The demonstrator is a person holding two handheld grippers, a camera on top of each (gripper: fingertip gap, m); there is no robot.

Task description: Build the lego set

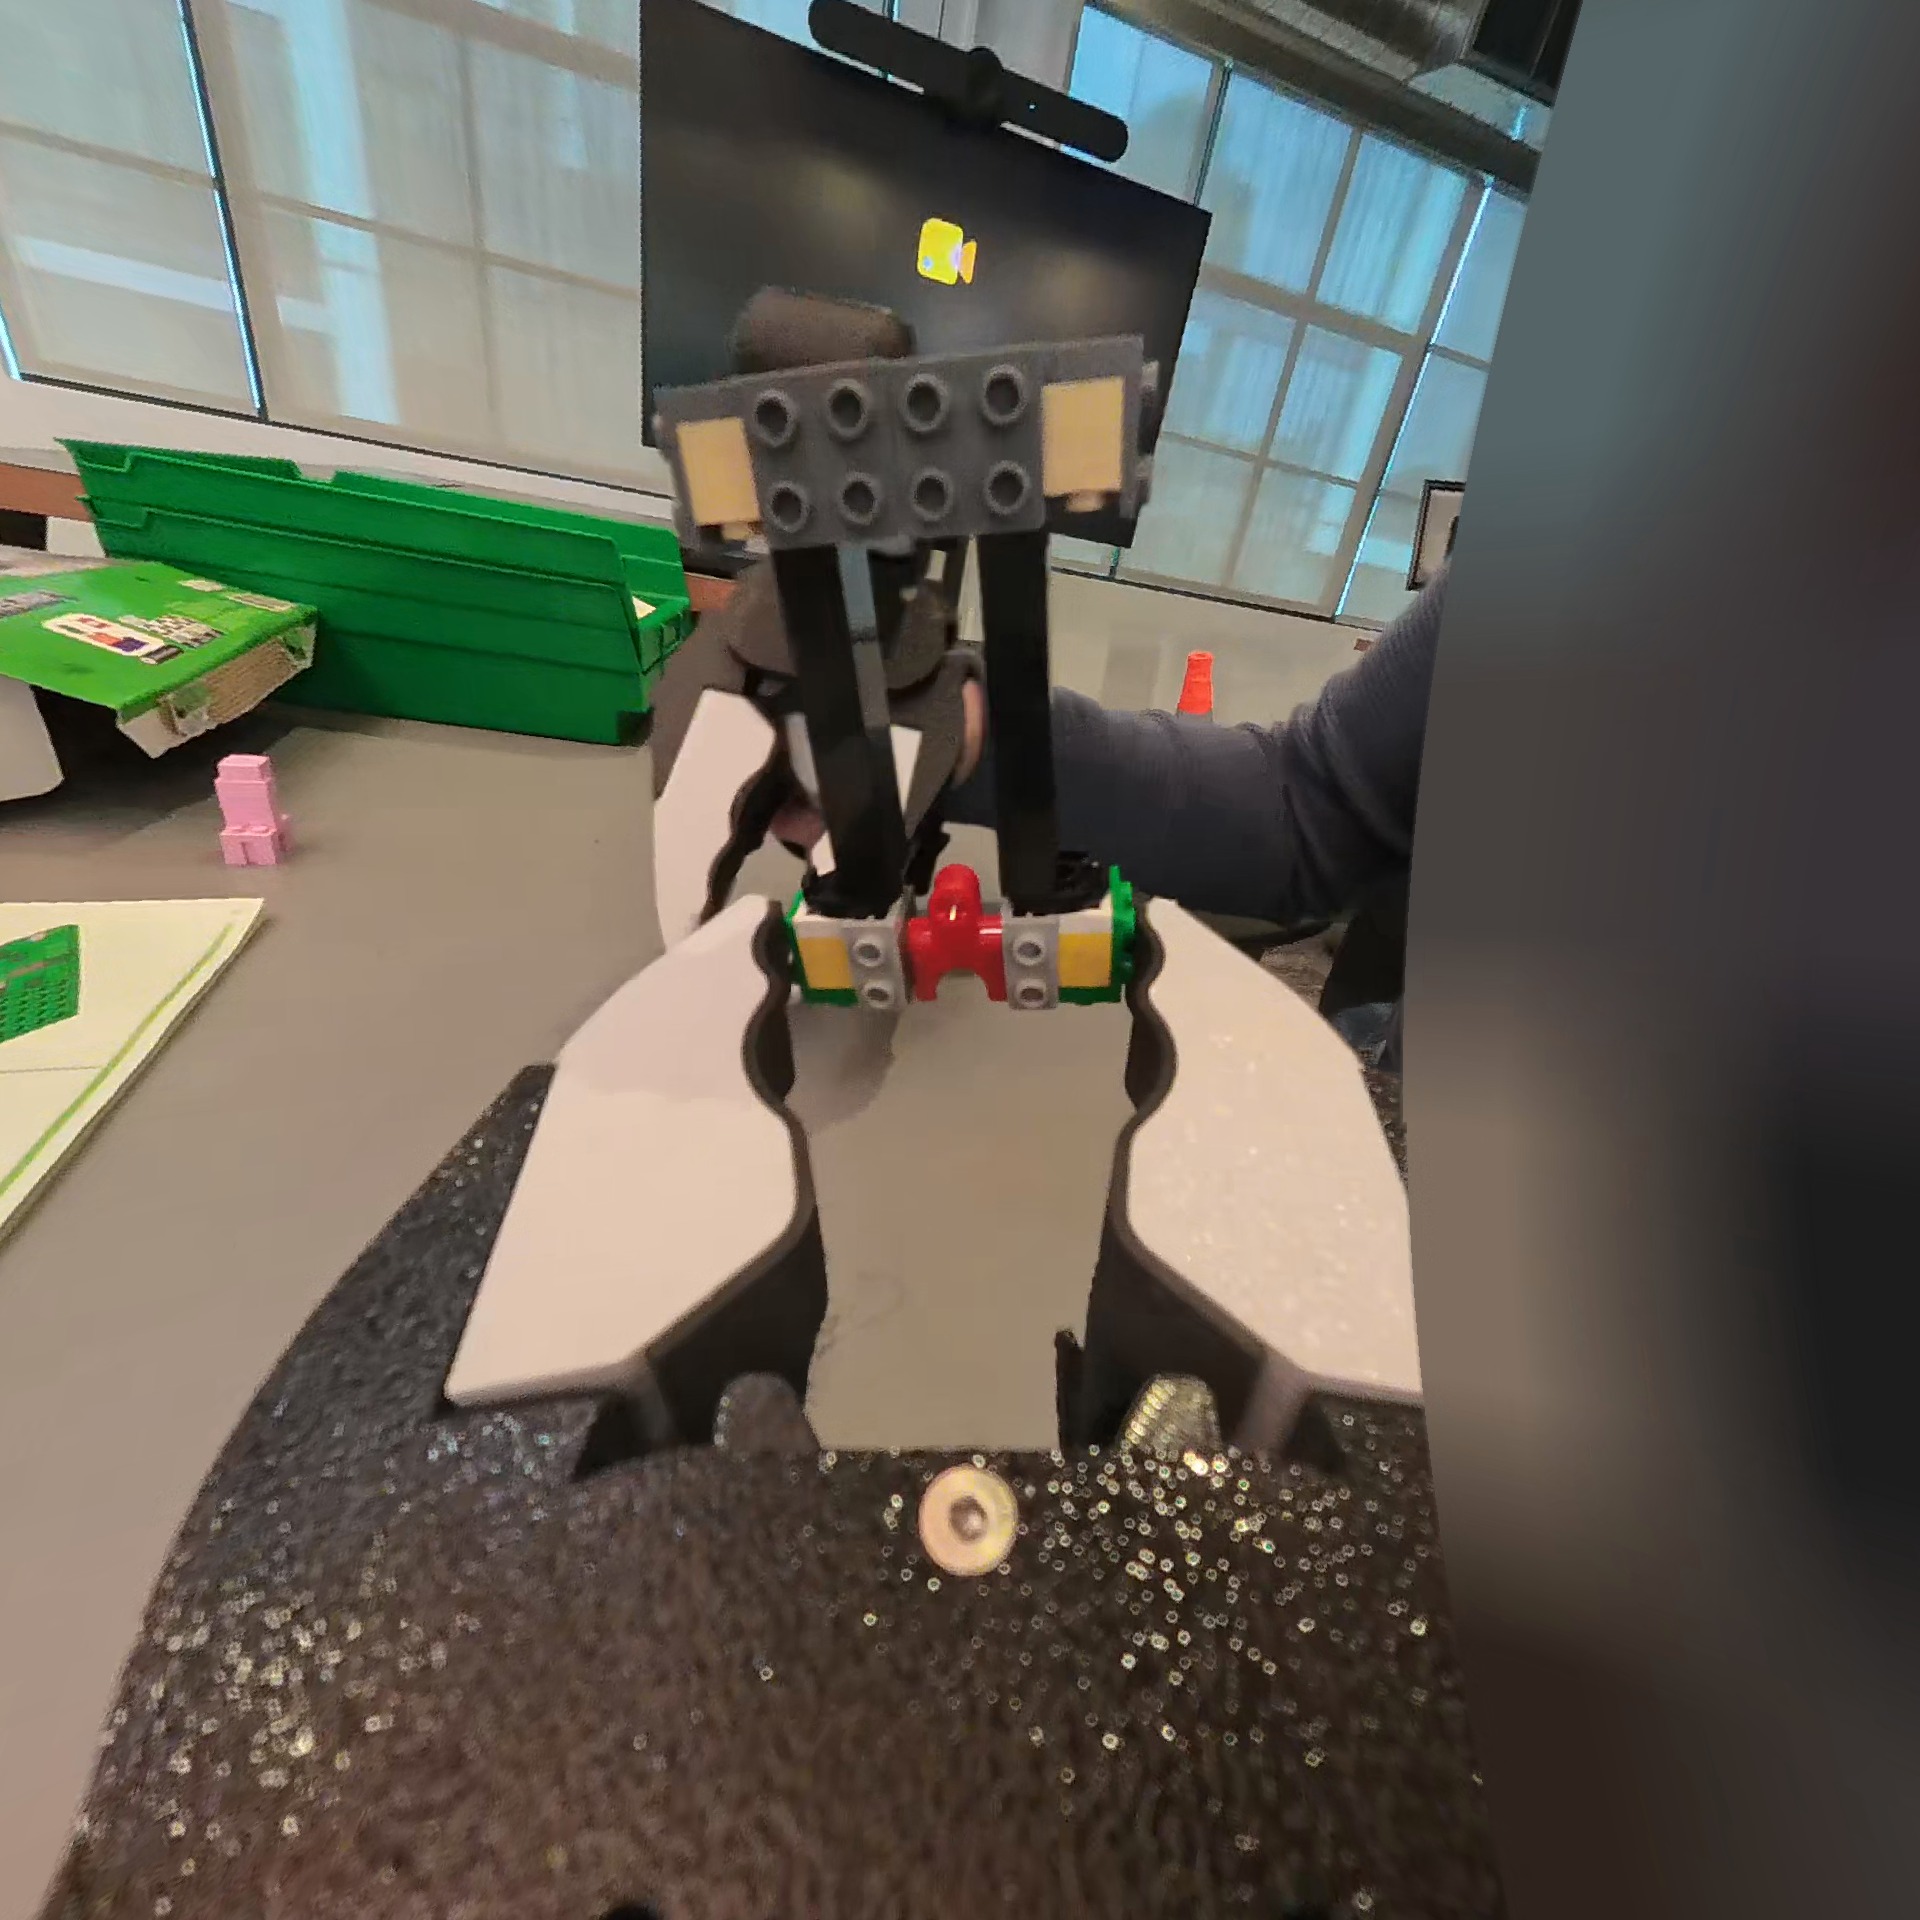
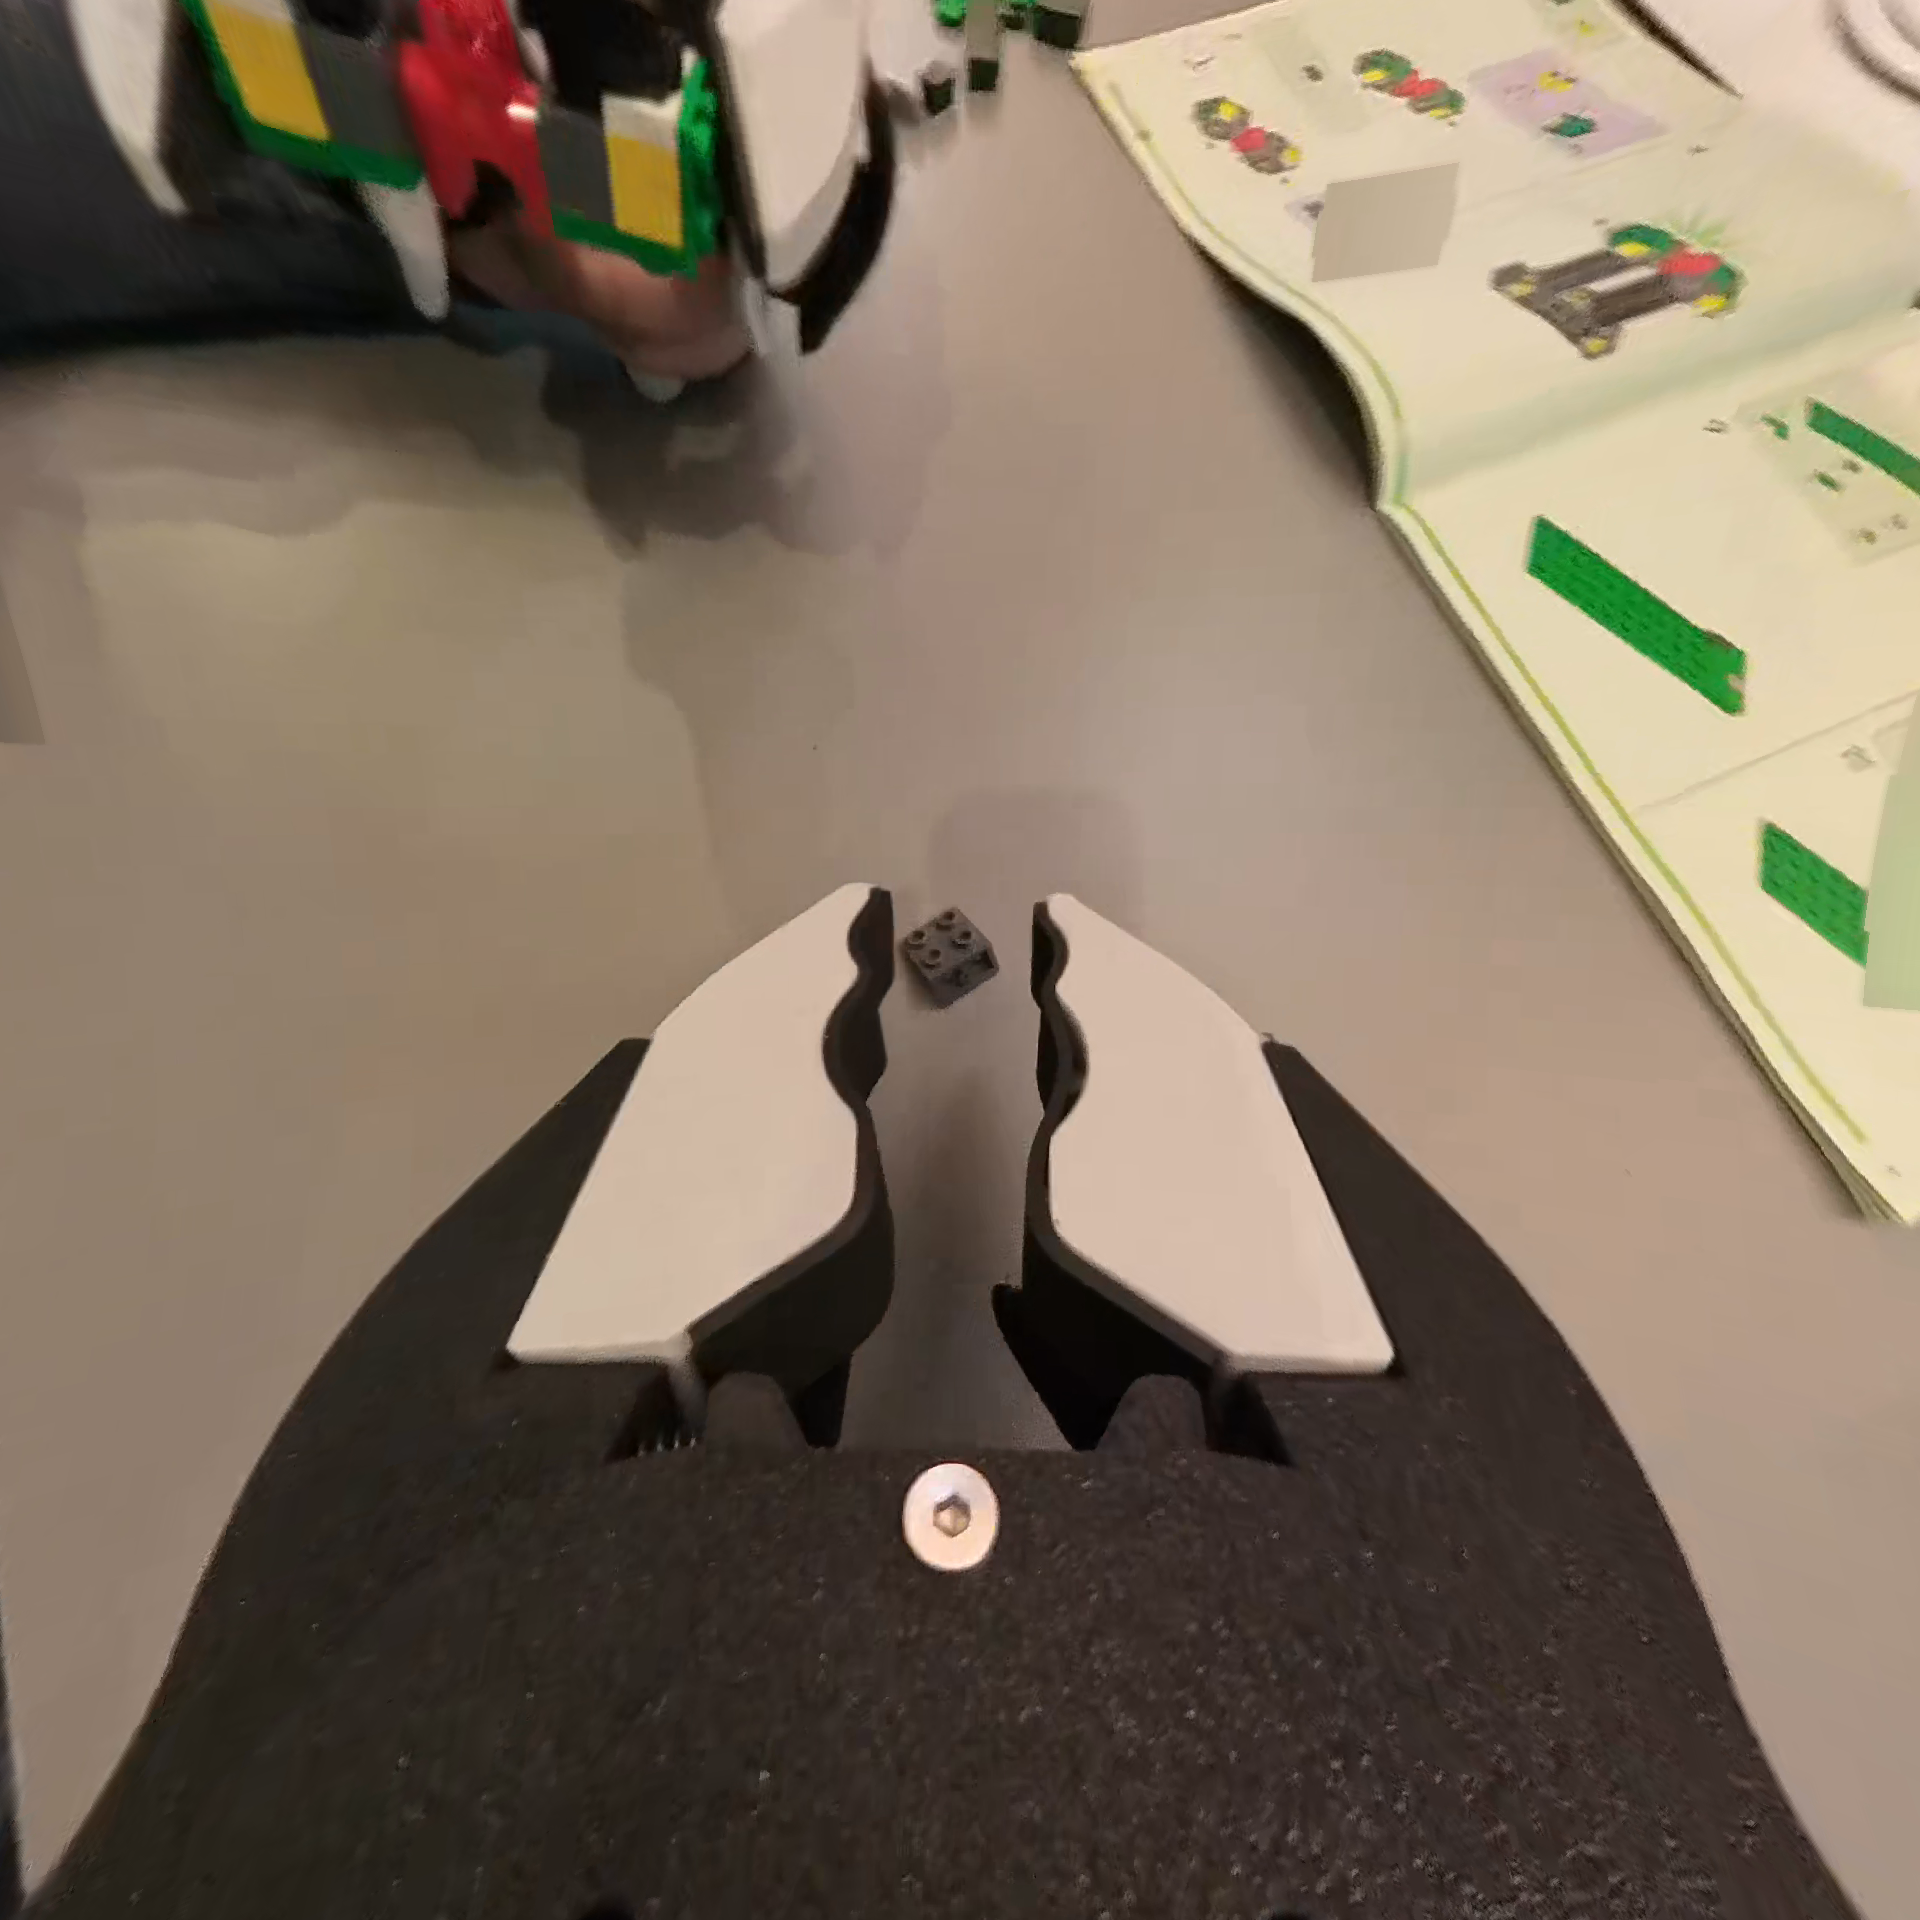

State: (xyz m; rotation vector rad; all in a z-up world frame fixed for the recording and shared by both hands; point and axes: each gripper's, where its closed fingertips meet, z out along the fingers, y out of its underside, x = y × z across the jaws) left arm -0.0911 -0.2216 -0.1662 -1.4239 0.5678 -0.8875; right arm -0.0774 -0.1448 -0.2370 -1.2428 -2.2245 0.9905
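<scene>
The left gripper (image 1: pixel 956 951) pinches a part-built model (image 1: pixel 940 727): green-yellow-red block base, two black pillars, dark grey studded plate on top. The right gripper (image 2: pixel 961 951), jaws spread, straddles a small dark grey two-by-two brick (image 2: pixel 948 954) on the near grey table (image 2: pixel 416 727). Loose pieces (image 2: pixel 987 42) lie far off, so plenty is probably left to build.

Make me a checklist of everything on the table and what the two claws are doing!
Surface: grey table, bare in the middle.
Job's things: half-built lego model held up off the table; small dark grey brick lying loose; open instruction booklet.
Clutter: pink figure, green bins, green box, orange cone.
Grippers: left claw shut on the model's coloured end; right claw open around the brick, not touching.
Cables: nothing seen.
Surroundings: windows, dark screen, a person's sleeve.
</scene>
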